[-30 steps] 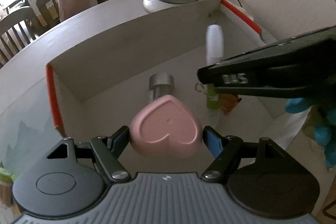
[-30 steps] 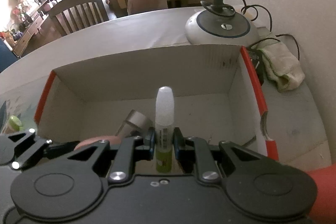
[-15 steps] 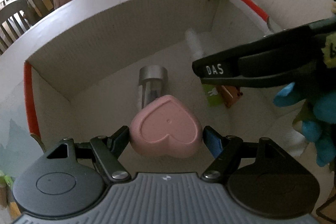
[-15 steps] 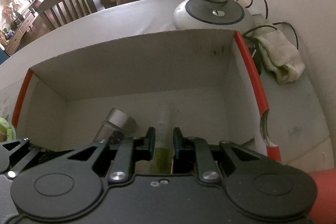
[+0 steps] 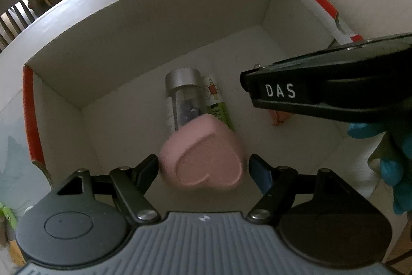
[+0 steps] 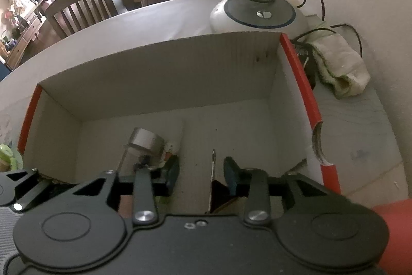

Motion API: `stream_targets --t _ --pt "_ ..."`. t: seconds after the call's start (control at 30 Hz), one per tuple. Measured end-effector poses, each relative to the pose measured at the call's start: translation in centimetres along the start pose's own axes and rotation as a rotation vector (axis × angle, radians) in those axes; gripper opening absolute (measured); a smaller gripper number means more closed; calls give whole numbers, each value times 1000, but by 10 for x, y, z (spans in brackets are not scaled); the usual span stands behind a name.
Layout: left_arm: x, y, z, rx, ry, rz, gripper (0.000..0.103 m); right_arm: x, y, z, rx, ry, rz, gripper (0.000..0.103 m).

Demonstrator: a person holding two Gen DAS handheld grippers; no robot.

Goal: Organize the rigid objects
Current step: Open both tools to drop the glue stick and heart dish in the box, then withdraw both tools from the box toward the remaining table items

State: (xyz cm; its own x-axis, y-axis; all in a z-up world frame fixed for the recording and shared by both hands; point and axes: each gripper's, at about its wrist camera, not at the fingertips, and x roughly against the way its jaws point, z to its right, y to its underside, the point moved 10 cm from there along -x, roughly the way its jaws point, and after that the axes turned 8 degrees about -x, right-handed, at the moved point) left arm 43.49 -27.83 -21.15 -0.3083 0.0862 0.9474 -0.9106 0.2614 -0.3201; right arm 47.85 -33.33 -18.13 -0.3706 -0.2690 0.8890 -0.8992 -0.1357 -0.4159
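Note:
My left gripper (image 5: 203,169) is shut on a pink heart-shaped box (image 5: 203,153), held tilted just above the floor of a white cardboard box (image 5: 154,25). On that floor lie a clear jar with a silver lid (image 5: 182,97) and, right beside it, a green-and-white glue stick (image 5: 216,105). My right gripper (image 6: 201,170) hangs over the cardboard box (image 6: 167,74) with its jaws opening and nothing between them. It reaches in from the right as the black right gripper (image 5: 247,86) in the left wrist view. The jar (image 6: 145,139) shows left of its fingers.
A small orange item (image 5: 279,119) lies in the box under the right gripper. A thin metal pin (image 6: 213,166) shows between the right fingers. Behind the box stand a lamp base (image 6: 257,14) with cables and a folded cloth (image 6: 340,68). Chairs (image 6: 79,7) line the table's far side.
The right gripper's jaws have parted and let go of the glue stick, which dropped flat beside the jar. The left gripper has sunk toward the box floor, and the pink heart now sits tilted.

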Motion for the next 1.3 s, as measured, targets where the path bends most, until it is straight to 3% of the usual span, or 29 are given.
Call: stream_targets --t 0.77,1.3 --pt "70 20 -1 34 50 187 77 61 5 -25 12 -15 100 64" --pt "124 60 -30 43 75 275 77 102 18 -66 2 -28 169 82"
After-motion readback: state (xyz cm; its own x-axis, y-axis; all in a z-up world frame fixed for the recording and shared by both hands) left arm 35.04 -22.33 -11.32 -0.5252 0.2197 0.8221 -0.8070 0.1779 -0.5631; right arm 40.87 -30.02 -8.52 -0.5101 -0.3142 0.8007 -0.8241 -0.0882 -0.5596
